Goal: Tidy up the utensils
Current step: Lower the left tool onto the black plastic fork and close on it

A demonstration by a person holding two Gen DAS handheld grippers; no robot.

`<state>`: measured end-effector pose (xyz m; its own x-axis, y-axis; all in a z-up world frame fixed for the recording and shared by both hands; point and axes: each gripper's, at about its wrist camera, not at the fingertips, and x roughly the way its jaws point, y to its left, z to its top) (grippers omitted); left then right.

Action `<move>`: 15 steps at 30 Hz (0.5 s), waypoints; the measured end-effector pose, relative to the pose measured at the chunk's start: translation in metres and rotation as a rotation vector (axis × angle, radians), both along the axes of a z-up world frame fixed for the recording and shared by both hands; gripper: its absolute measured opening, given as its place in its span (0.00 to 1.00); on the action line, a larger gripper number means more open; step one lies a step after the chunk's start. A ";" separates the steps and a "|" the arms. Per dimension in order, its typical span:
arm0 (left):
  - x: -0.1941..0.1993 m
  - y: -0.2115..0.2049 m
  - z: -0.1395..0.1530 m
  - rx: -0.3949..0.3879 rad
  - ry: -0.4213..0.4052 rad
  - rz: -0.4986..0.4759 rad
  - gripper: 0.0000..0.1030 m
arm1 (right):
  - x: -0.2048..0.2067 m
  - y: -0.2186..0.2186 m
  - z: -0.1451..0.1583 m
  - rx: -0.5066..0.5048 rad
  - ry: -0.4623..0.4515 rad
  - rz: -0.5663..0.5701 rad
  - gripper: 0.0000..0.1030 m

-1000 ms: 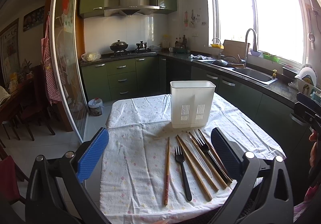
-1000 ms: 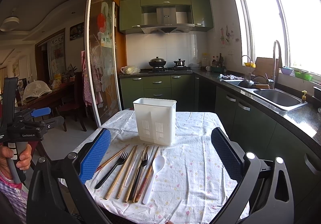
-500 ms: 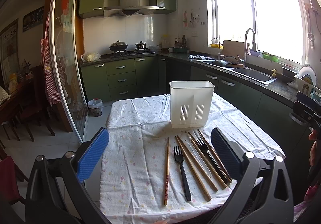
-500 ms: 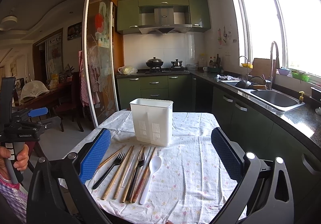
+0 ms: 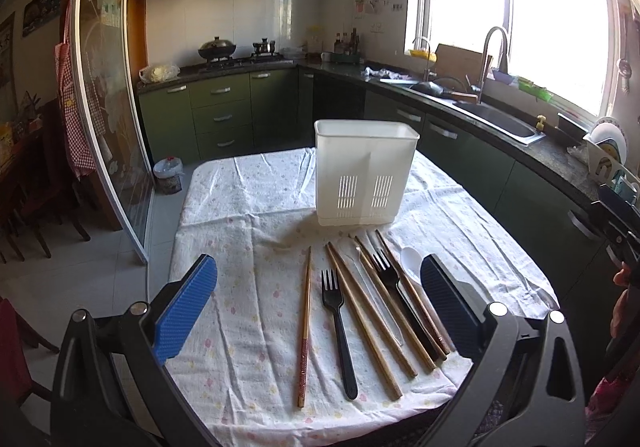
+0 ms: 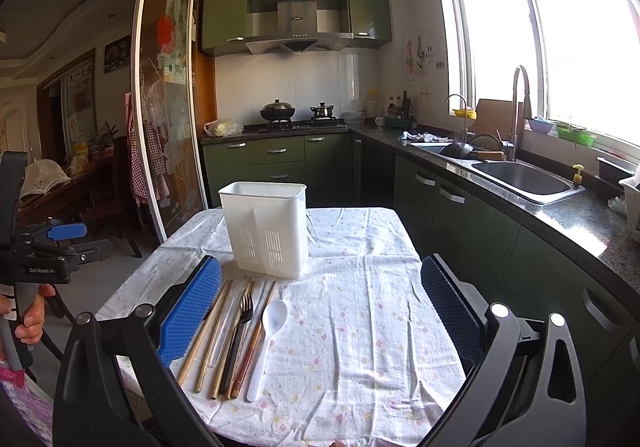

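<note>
Since both grippers hover spread and empty over the near edge of the worktop (image 5: 248,183), start at the left: your left gripper (image 5: 318,305) frames the lone chopstick (image 5: 305,327) and the black fork (image 5: 338,327), each lying apart from its neighbours. Pinch one mid-shaft, lift it clear, then tip it upright into the white caddy (image 5: 364,177) standing behind the row. Leave the crowded bundle and the white spoon (image 6: 266,343) to your right gripper (image 6: 320,305).
</note>
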<state>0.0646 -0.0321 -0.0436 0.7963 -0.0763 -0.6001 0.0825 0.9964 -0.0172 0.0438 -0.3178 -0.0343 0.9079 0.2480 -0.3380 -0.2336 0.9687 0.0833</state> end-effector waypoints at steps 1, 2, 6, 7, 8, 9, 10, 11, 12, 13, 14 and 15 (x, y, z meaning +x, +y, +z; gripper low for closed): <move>0.010 -0.002 -0.006 0.006 0.039 -0.002 0.94 | 0.004 -0.002 -0.002 0.002 0.018 -0.005 0.96; 0.023 -0.004 -0.012 0.008 0.091 -0.002 0.94 | 0.008 -0.003 -0.004 0.002 0.036 -0.010 0.96; 0.071 -0.010 -0.049 -0.017 0.316 -0.001 0.94 | 0.028 -0.006 -0.019 0.010 0.133 -0.013 0.96; 0.080 -0.011 -0.059 -0.013 0.367 0.002 0.94 | 0.032 -0.006 -0.023 0.016 0.154 -0.005 0.96; 0.088 -0.013 -0.067 -0.007 0.412 0.003 0.94 | 0.035 -0.006 -0.026 0.021 0.169 0.004 0.96; 0.095 -0.015 -0.076 -0.003 0.455 0.000 0.94 | 0.038 -0.005 -0.030 0.022 0.181 0.008 0.96; 0.100 -0.016 -0.084 -0.007 0.500 -0.003 0.94 | 0.040 -0.004 -0.032 0.019 0.189 0.009 0.96; 0.105 -0.016 -0.092 -0.019 0.547 -0.004 0.94 | 0.042 -0.003 -0.034 0.015 0.194 0.009 0.96; 0.108 -0.016 -0.099 -0.033 0.585 -0.003 0.93 | 0.043 -0.003 -0.035 0.011 0.198 0.009 0.96; 0.109 -0.017 -0.104 -0.043 0.616 -0.005 0.90 | 0.044 -0.003 -0.037 0.009 0.202 0.009 0.96; 0.111 -0.018 -0.108 -0.047 0.648 -0.008 0.81 | 0.045 -0.002 -0.038 0.009 0.205 0.010 0.96; 0.113 -0.019 -0.112 -0.053 0.679 -0.010 0.72 | 0.046 -0.002 -0.039 0.009 0.208 0.012 0.96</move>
